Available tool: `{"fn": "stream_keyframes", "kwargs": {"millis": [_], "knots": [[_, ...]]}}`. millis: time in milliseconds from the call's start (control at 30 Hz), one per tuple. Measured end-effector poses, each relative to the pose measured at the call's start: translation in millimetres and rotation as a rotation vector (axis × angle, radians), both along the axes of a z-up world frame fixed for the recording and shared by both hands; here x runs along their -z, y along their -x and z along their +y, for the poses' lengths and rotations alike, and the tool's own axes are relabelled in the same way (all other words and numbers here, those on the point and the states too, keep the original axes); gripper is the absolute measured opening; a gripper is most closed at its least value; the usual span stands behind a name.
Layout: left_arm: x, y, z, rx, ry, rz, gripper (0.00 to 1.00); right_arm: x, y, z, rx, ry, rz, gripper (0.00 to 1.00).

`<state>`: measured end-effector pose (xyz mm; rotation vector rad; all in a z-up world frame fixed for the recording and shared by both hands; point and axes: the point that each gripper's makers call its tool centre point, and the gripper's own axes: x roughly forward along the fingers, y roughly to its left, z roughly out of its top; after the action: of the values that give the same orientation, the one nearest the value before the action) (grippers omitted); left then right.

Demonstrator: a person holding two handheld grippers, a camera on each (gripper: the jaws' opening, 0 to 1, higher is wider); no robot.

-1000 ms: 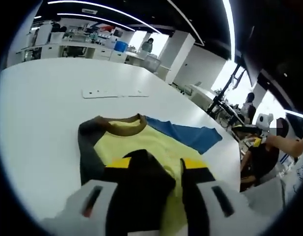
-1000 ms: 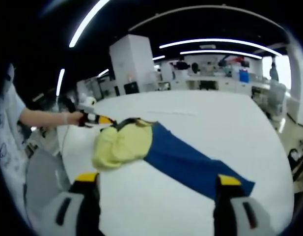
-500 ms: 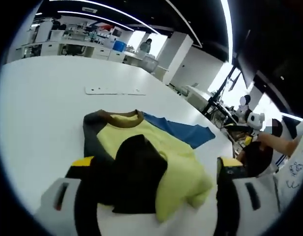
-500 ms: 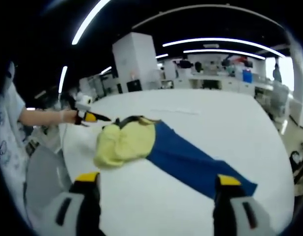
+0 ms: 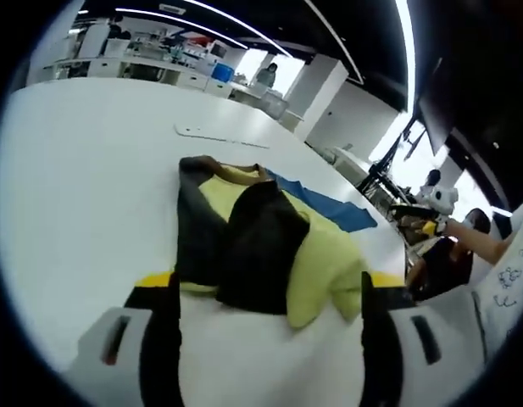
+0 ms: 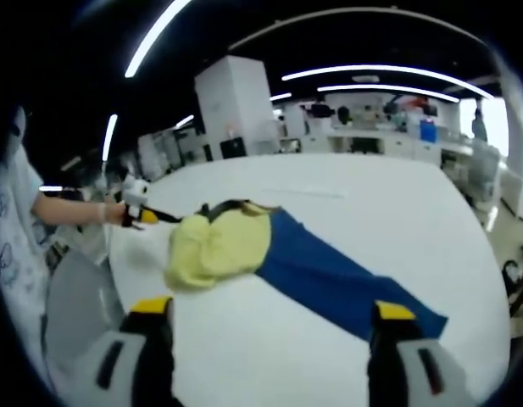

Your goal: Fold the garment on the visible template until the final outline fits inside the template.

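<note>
A yellow, blue and dark garment (image 6: 269,254) lies partly folded on the white surface (image 6: 371,203), its long axis running in the right gripper view from the bunched yellow body at the left out along a flat blue sleeve toward the lower right. The right gripper (image 6: 265,339) hangs over the bare surface short of the cloth, its fingers spread wide and holding nothing, with the blue sleeve's end lying just beyond its right finger. The left gripper (image 5: 265,331), fingers likewise spread and empty, sits over the surface at the yellow-and-dark end of the garment (image 5: 261,237), the folded yellow edge lying just ahead between its fingers. The left gripper (image 6: 142,214) also appears at the cloth's far left in the right gripper view, held by a person's hand. No template outline can be made out. The unfolded sleeve looks nearer the right gripper, which seems better placed to take it.
</note>
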<state>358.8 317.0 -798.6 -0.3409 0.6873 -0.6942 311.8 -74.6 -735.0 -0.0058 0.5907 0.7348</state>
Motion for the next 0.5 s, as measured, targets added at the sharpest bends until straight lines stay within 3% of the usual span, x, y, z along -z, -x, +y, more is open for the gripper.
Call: {"fn": "stream_keyframes", "kwargs": {"millis": [33,267,500], "knots": [[4.5,1.5,3,-0.019,0.009,0.020,0.80,1.0,0,0,0.000,0.001,0.003,0.96],[15.6,-1.8,9,-0.065,0.012,0.018,0.62,0.7,1,2,-0.001,-0.009,0.005,0.96],[24.2,-3.2,3,-0.090,0.014,0.023,0.48,0.1,2,1,-0.002,-0.005,0.007,0.96]]}}
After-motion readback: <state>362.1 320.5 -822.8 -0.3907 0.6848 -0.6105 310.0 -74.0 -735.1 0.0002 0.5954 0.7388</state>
